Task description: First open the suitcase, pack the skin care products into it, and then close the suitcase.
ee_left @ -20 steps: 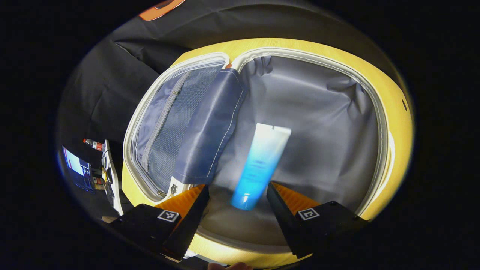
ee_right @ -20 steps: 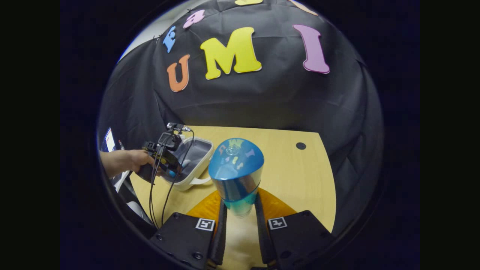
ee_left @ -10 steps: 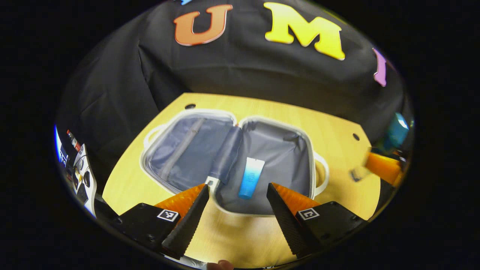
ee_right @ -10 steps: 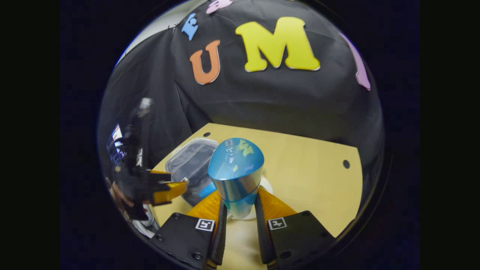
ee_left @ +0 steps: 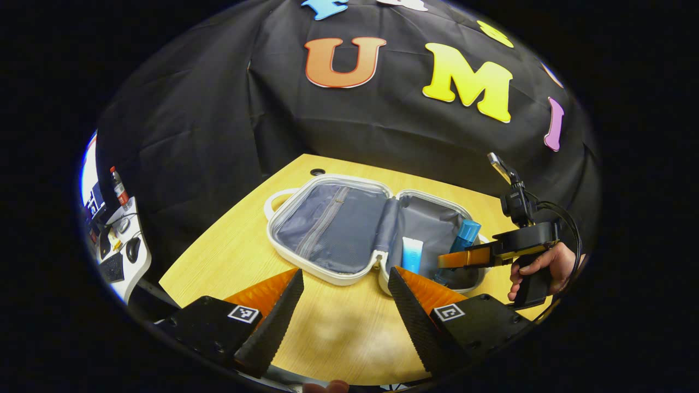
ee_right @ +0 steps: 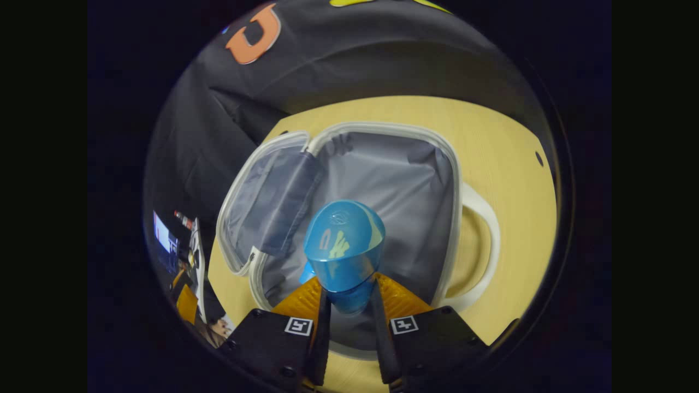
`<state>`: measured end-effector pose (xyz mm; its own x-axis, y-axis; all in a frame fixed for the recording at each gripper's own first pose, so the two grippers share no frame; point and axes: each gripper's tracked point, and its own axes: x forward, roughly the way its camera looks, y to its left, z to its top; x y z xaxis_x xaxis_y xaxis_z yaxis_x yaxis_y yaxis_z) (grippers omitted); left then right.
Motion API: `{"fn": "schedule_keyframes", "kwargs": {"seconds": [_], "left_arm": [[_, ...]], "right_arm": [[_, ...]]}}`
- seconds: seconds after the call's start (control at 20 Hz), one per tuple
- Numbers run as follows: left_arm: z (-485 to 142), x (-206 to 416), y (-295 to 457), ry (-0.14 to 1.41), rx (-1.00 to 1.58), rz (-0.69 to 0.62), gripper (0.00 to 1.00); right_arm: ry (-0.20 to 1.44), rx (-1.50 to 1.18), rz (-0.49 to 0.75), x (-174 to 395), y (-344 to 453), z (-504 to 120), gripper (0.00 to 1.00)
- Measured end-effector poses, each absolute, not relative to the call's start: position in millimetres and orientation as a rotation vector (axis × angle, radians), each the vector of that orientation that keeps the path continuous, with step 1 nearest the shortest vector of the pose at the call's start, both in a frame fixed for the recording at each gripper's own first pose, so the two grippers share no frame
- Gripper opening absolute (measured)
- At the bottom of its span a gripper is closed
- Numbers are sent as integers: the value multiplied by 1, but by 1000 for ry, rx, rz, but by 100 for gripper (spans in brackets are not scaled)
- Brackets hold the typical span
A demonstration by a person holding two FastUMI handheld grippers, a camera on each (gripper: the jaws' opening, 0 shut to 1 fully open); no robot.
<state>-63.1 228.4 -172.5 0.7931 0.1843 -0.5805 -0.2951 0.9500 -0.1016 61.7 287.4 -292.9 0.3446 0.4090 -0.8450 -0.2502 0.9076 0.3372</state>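
The white suitcase (ee_left: 284,196) lies open on the wooden table, grey lining up. A white-and-blue tube (ee_left: 412,255) lies in its right half. In the left gripper view my left gripper (ee_left: 345,288) stands open above the table, short of the suitcase, with nothing between its fingers. My right gripper (ee_left: 443,261), held by a hand (ee_left: 540,265), hangs over the right half, shut on a blue bottle (ee_left: 466,233). In the right gripper view the blue bottle (ee_right: 344,248) sits between my right gripper's (ee_right: 348,300) fingers, above the lining of the suitcase (ee_right: 453,180).
A wooden table (ee_left: 235,240) carries the suitcase; cable holes (ee_left: 317,172) sit near its back edge. A side desk (ee_left: 117,245) with small items stands at far left. The suitcase's white handle (ee_right: 486,240) juts out on the right side.
My left gripper has drawn back from the suitcase, leaving the tube inside. My right gripper has carried the blue bottle from beside the table over the suitcase's right half.
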Motion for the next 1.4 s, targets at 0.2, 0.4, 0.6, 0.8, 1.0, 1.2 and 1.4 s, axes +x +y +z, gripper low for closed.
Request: {"fn": "schedule_keyframes", "kwargs": {"seconds": [0.2, 0.4, 0.6, 0.8, 1.0, 1.2, 1.4], "left_arm": [[-185, -62, 251, 604, -230, 276, 100], [-196, -55, 256, 608, -333, 275, 100], [-193, -55, 263, 605, -380, 269, 100], [-188, -53, 269, 592, -368, 253, 100], [-183, -53, 271, 580, -362, 235, 100], [-181, -50, 280, 572, -355, 218, 100], [-172, -43, 291, 536, -346, 191, 100]], "right_arm": [[1165, 266, 322, 74, 286, -298, 35], [1199, 283, 227, 80, 281, -303, 35], [1236, 273, 148, 82, 279, -307, 35], [1254, 239, 123, 82, 284, -318, 36], [1246, 233, 110, 82, 284, -319, 37], [1235, 217, 115, 82, 284, -319, 41], [1182, 167, 153, 75, 278, -301, 41]]}}
